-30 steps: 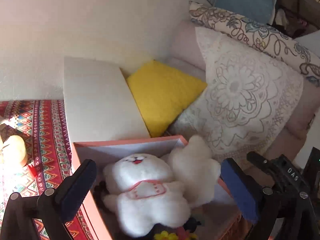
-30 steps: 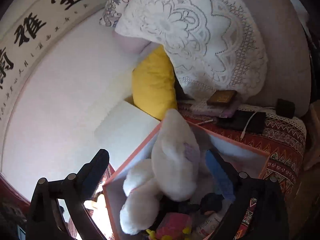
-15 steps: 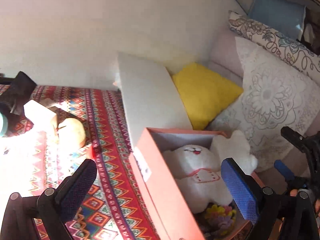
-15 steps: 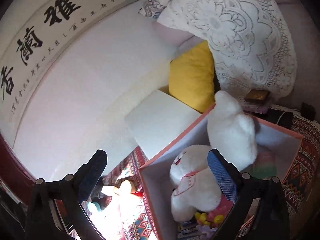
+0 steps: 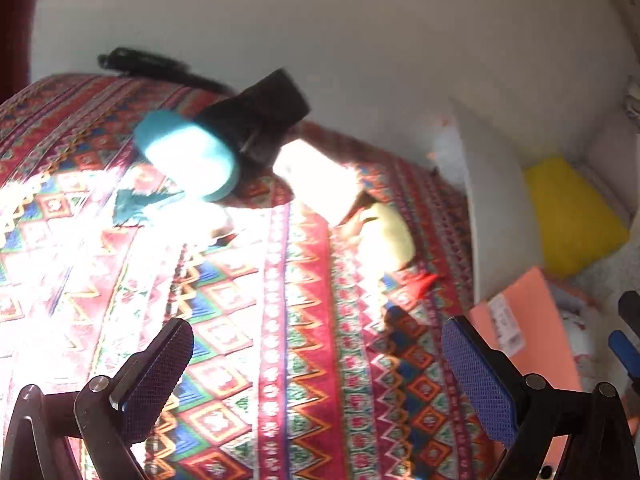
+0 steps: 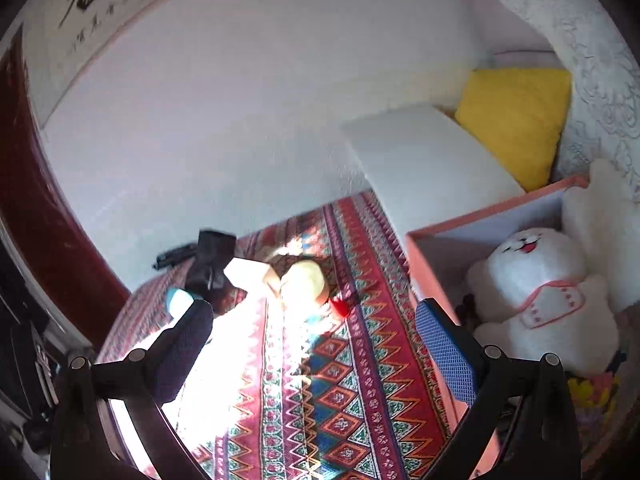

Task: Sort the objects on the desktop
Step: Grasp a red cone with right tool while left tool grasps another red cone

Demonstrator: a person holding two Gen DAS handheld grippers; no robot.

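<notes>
A: What is in the pink box [image 6: 434,264]?
B: A white teddy [image 6: 536,288] lies inside, with small toys under it.
A: And the grippers?
B: The left gripper [image 5: 316,364] and right gripper [image 6: 314,344] are both wide apart, holding nothing, over the red cloth [image 5: 288,320].

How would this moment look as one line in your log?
left gripper: open, empty | right gripper: open, empty | white plush: in pink box | yellow toy: on cloth

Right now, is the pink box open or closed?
Open. The pink box has no lid on top; the white plush toy lies inside it in plain sight.
</notes>
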